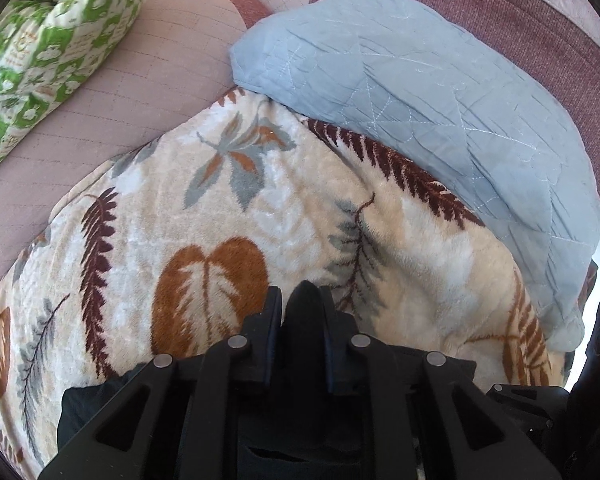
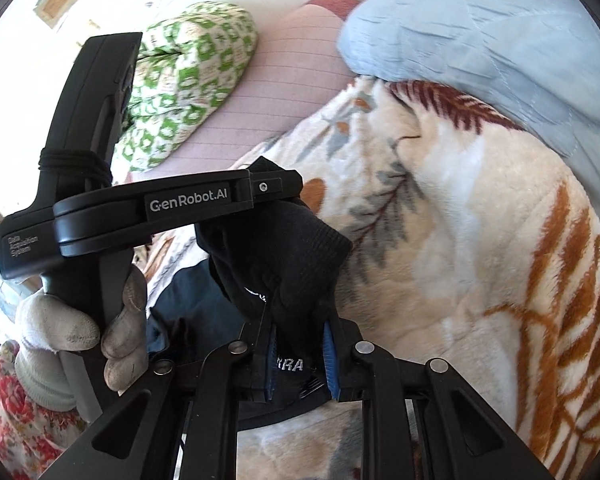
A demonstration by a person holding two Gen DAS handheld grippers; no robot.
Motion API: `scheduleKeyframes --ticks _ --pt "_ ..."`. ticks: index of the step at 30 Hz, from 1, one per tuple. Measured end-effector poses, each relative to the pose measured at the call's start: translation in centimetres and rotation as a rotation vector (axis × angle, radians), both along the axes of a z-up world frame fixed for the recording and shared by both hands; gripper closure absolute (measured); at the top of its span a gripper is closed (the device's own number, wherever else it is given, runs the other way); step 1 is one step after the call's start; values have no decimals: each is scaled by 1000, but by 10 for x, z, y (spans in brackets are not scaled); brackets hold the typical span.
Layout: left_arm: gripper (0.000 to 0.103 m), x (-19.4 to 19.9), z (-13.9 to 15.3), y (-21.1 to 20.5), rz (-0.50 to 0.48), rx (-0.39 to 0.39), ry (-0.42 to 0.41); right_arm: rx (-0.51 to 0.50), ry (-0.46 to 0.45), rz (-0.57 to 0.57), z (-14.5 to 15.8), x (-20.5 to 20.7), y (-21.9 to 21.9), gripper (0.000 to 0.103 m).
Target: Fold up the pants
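Gripping a bunched fold of the black pants [image 2: 276, 264] in the right gripper [image 2: 300, 356], jaws narrowed on the cloth, blue pads pressed to either side; pinching another fold of the same garment in the left gripper [image 1: 300, 300], jaws nearly together with dark fabric between them; lifted just above the leaf-patterned blanket [image 1: 228, 216], the rest trailing below. Risk of slipping, judged from the thick wad rather than a flat edge in each grip; risk of folding crooked with both grips so near one another; risk of snagging the plush pile or dragging toward the blue quilt [image 1: 420, 92].
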State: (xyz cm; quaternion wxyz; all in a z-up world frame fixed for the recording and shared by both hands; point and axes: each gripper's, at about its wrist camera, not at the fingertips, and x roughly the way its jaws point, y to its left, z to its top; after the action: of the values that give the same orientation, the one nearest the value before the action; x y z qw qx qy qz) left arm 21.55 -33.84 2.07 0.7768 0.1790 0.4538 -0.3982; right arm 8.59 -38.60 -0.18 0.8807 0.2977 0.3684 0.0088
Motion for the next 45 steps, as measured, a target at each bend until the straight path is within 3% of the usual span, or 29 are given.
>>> scheduleKeyframes --ticks 8,19,34,38,45 --pt "86 5 13 52 89 -72 39 12 -49 100 17 7 35 82" --pt "85 11 23 122 173 -97 39 47 -51 201 26 19 87 82" --pt "87 31 22 213 293 -175 55 -28 -22 336 25 55 170 83" --pt "88 34 21 233 331 -237 98 -99 -22 360 31 57 188 84" --pt "88 30 61 228 317 -336 60 -110 -68 359 68 58 181 85"
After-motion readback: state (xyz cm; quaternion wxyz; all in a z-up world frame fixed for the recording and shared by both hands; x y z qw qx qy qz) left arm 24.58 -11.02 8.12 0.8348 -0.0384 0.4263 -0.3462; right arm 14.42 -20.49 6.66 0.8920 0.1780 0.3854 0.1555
